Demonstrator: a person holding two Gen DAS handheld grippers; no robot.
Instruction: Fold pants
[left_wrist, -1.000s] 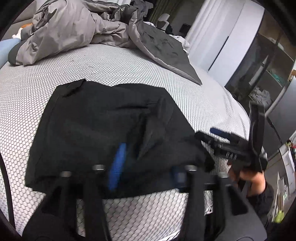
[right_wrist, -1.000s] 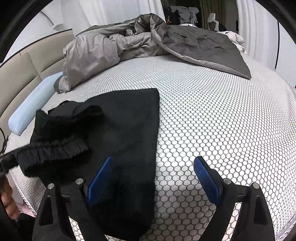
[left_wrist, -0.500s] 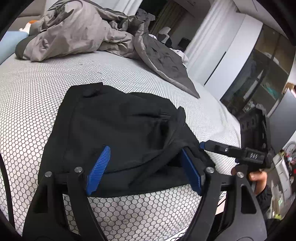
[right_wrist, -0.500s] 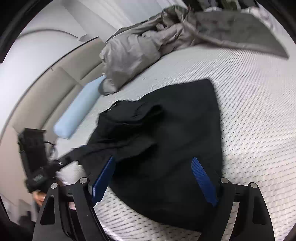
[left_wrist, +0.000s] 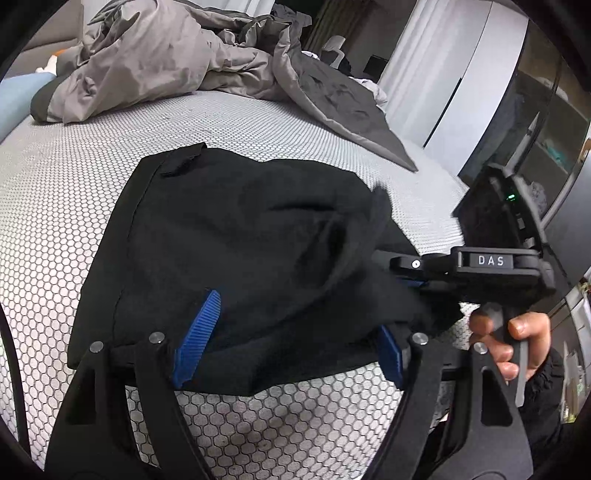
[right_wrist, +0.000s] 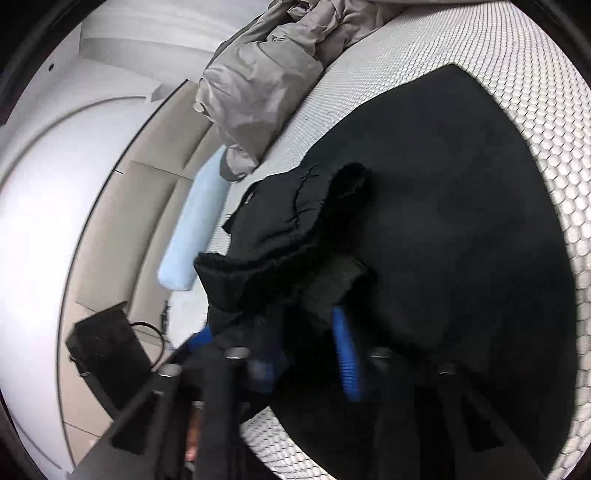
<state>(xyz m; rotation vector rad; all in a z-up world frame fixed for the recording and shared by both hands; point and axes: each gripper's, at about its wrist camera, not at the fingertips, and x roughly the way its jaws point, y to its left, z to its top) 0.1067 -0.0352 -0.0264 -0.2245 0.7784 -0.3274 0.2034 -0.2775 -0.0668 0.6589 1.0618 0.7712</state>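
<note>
One pair of black pants (left_wrist: 236, 240) lies folded on the bed (left_wrist: 62, 177), near its front edge, on the honeycomb-patterned cover. One grey duvet (left_wrist: 166, 51) is bunched along the far edge of the bed, and one light blue pillow (right_wrist: 195, 225) lies at the headboard edge beside it.

Two tools are present. The left tool (left_wrist: 288, 343) has its two blue pads spread apart; the front hem of the pants lies between them, and neither pad visibly presses on the cloth. The right tool (left_wrist: 410, 273) reaches in from the right edge of the bed, held by one hand (left_wrist: 513, 343). Its jaws have just been closing and now stand together, clamped on a raised fold of the pants near the waistband. In the right wrist view the gathered cloth bunches up around the blue pads.
</note>
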